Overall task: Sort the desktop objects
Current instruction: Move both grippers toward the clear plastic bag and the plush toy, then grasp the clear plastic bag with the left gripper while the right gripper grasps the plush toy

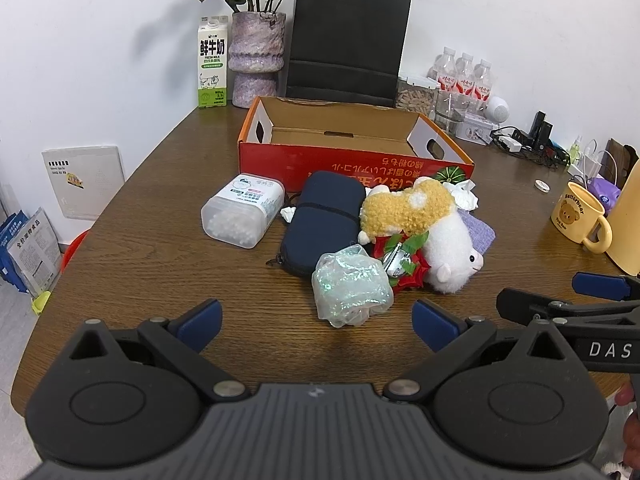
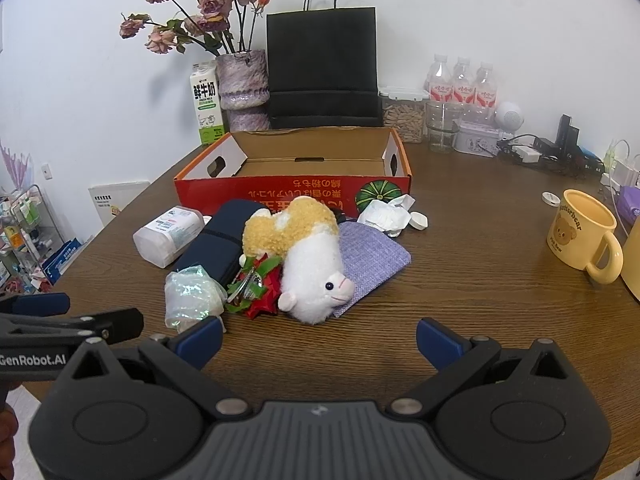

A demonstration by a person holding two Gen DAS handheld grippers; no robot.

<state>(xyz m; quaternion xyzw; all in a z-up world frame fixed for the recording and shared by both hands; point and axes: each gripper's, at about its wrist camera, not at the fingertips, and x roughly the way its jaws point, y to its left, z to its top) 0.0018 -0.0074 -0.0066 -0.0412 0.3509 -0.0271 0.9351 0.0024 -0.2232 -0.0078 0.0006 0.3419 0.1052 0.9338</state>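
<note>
A pile lies on the wooden table in front of an empty red cardboard box (image 1: 352,160) (image 2: 292,194). It holds a plush sheep (image 1: 436,236) (image 2: 308,256), a navy pouch (image 1: 320,224) (image 2: 216,240), a clear cotton-swab box (image 1: 244,210) (image 2: 170,234), an iridescent plastic bag (image 1: 350,288) (image 2: 192,296), a red-green ribbon flower (image 1: 400,260) (image 2: 256,284), a purple cloth (image 1: 478,230) (image 2: 372,256) and crumpled tissue (image 2: 386,212). My left gripper (image 1: 318,322) is open, just short of the bag. My right gripper (image 2: 320,340) is open, just short of the sheep.
At the back stand a milk carton (image 1: 213,64), a vase of dried roses (image 1: 258,60), a black paper bag (image 1: 348,40), water bottles (image 1: 464,74) and a snack jar (image 2: 402,114). A yellow bear mug (image 2: 582,236) and cables (image 2: 560,152) sit at right.
</note>
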